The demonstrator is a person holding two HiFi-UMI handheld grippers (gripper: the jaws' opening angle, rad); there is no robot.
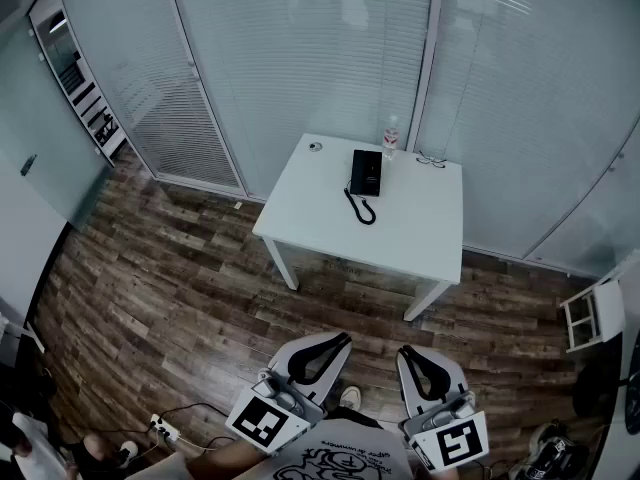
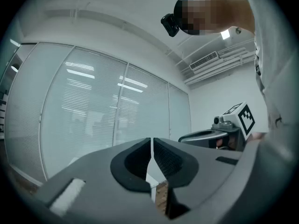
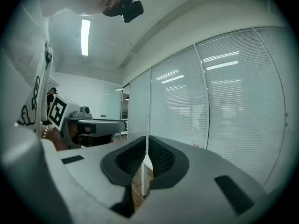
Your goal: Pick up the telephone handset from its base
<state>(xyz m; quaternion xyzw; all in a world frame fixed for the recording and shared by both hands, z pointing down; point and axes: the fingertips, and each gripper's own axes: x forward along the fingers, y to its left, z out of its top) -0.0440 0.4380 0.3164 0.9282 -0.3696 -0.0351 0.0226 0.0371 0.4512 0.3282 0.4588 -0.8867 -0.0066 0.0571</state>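
A black telephone (image 1: 366, 172) lies on the white table (image 1: 410, 228) far ahead of me, its handset on the base and its coiled cord (image 1: 360, 209) trailing toward the table's near side. My left gripper (image 1: 336, 341) and right gripper (image 1: 409, 354) are held close to my body, well short of the table, both pointing level toward it. In the left gripper view the left gripper (image 2: 152, 143) has its jaws together with nothing between them. The right gripper (image 3: 146, 141) in its own view is likewise shut and empty.
A small bottle (image 1: 390, 136), a pair of glasses (image 1: 431, 160) and a small round object (image 1: 315, 147) sit at the table's far edge. Glass walls with blinds stand behind it. A power strip with cables (image 1: 160, 429) lies on the wooden floor at my left.
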